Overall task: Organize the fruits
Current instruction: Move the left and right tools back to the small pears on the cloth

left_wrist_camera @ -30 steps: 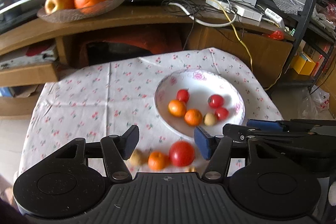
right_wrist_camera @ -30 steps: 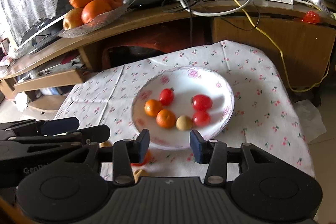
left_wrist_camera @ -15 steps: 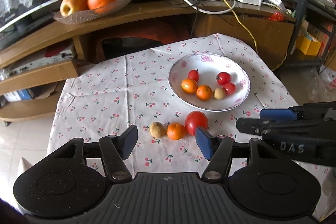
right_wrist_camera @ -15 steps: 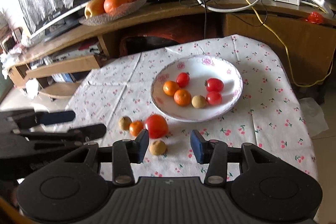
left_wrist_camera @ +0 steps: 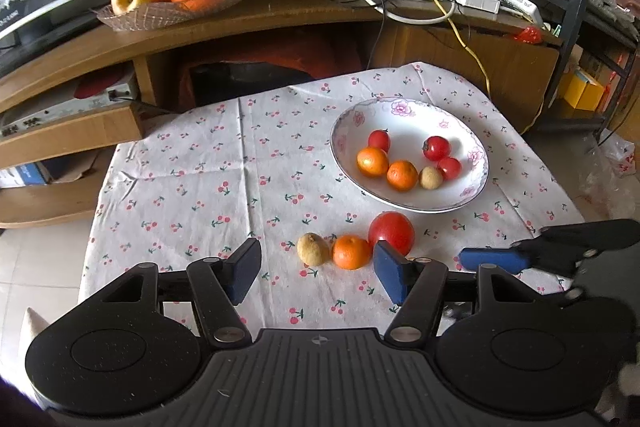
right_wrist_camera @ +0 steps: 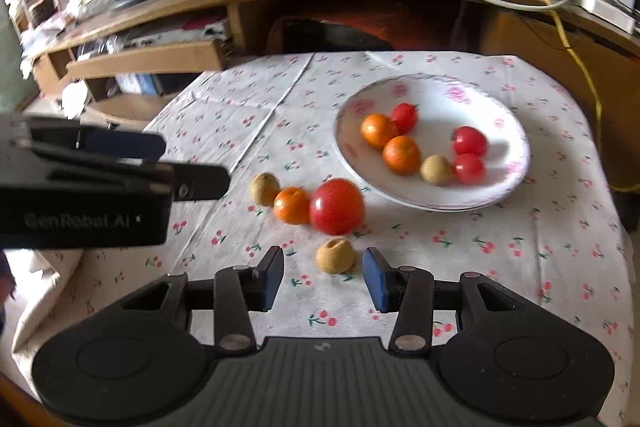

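The right claw [right_wrist_camera: 323, 278] is hovering with jaws spread wide around a small tan fruit [right_wrist_camera: 335, 255] on the bench [right_wrist_camera: 520, 247]. The left claw [left_wrist_camera: 316, 269] is gaping empty, with a tomato [left_wrist_camera: 391, 232], mandarin [left_wrist_camera: 351, 251] and brown fruit [left_wrist_camera: 312, 248] just ahead, and the plate [left_wrist_camera: 472, 187] of fruit sitting farther ahead to its right.

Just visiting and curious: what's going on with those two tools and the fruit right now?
Left tool open, empty; right tool open, empty. Six fruits in the plate; four loose on the cloth, a tan one just ahead of the right tool. Nothing blocking.
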### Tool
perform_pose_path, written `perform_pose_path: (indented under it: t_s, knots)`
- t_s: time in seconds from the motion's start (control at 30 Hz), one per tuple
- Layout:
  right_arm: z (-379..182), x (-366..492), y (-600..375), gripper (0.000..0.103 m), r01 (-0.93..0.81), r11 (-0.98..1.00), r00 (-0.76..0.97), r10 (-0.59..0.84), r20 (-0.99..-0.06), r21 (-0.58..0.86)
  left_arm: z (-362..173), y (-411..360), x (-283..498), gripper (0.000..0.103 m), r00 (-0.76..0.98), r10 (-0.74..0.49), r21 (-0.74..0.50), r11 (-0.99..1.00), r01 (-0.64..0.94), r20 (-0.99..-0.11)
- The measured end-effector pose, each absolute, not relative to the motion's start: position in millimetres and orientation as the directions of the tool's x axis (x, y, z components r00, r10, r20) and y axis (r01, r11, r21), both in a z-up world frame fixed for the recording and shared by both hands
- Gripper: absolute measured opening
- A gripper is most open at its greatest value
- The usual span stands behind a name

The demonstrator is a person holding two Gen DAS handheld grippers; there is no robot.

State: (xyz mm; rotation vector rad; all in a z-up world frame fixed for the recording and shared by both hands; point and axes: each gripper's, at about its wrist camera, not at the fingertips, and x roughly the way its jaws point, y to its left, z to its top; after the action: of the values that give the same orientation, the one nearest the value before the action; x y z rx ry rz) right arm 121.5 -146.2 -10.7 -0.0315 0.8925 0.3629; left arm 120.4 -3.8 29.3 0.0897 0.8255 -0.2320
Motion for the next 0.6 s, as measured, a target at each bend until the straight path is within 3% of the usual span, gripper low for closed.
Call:
perform_pose_path:
  t_s: [0.37, 0.53, 0.6]
  knots:
    - [-38, 139, -138, 0.043, -0.331, 0.94, 0.538, 0.256, -0.803, 0.078, 5, 3, 128, 0.069, 0.612, -0.143, 0.04, 0.96, 0.276, -0.778]
    - [-45, 140, -144, 0.025, -0.328, 0.94, 0.511, 0.256, -0.821, 0.089, -5, -4, 137, 0.067, 0.605, -0.156, 0.065, 0.943, 0.327, -0.781]
    - [-45, 138, -147, 0.022, -0.332, 0.938, 0.505, 0.263, -0.822, 0.095, -11, -6, 143, 0.065, 0.596, -0.163, 0.077, 0.932, 0.355, -0.786]
